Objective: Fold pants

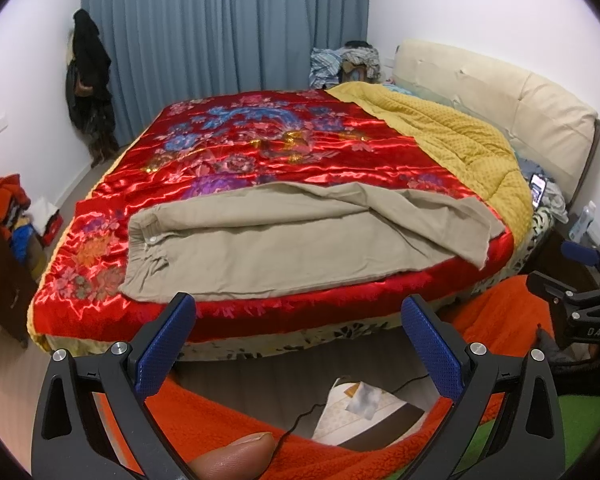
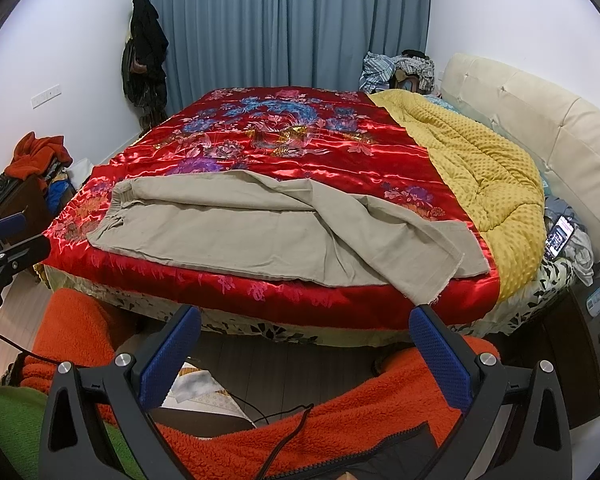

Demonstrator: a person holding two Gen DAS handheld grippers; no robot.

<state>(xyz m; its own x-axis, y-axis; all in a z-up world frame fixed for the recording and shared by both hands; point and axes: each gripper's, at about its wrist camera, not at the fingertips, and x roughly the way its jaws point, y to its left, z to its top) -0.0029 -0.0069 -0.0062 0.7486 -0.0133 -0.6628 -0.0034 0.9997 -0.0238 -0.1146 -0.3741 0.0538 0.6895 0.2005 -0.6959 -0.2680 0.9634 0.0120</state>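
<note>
Pants (image 1: 300, 240) lie along the near edge of the bed (image 1: 340, 336), on top of the red satin quilt (image 1: 260, 152). Waistband sits at the left end, hems at the right. They look already doubled lengthwise, one leg over the other, but the top leg is twisted and rucked toward the hem end, with one cuff corner (image 2: 440, 280) skewed toward the bed edge.

Left gripper (image 1: 300, 312) is released, jaws spread wide, holding nothing, off the bed short of the near edge. Right gripper (image 2: 304, 324) is the same: spread, empty, short of the bed and near the hem end.

Handling, as a judgement: light woven cotton, limp, no stiffness, so it drapes and sags from any single pinch. The satin underneath looks slick, so the pants probably slide rather than stay put when dragged. Best holds are likely the waistband (image 1: 144, 236) for the left gripper, where the fabric is thickest, and the stacked hems for the right. Pinch both layers together, otherwise the top leg peels off. Smooth the twisted leg before folding across.
</note>
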